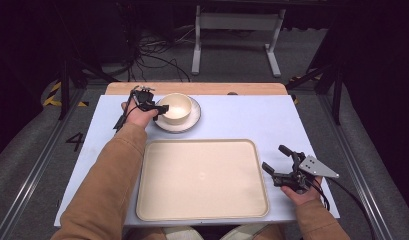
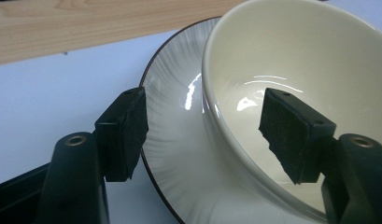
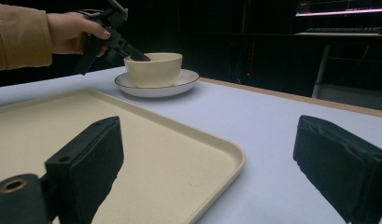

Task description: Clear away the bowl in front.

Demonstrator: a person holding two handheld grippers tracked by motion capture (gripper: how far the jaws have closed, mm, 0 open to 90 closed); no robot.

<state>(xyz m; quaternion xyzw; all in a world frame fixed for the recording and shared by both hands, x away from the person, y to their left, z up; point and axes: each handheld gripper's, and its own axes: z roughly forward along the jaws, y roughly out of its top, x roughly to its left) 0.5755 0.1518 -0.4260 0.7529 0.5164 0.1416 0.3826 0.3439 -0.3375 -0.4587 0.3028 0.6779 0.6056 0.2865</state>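
Observation:
A cream bowl (image 1: 177, 106) stands on a white, dark-rimmed plate (image 1: 191, 121) at the back of the table. My left gripper (image 1: 161, 110) is at the bowl's left rim and straddles it. In the left gripper view, one of the pads (image 2: 125, 133) hangs outside over the plate (image 2: 174, 126) and the other sits inside the bowl (image 2: 291, 56); neither presses on the wall, so my left gripper (image 2: 205, 114) is open. My right gripper (image 1: 273, 156) rests open beside the right edge of a beige tray (image 1: 202, 180). It holds nothing.
The table is pale blue-white (image 1: 252, 117) with a wooden strip (image 1: 197, 88) along its far edge. The right gripper view has the tray's corner (image 3: 226, 158) under one jaw and bare table (image 3: 272, 140) under the other. Cables and a stand lie on the floor beyond.

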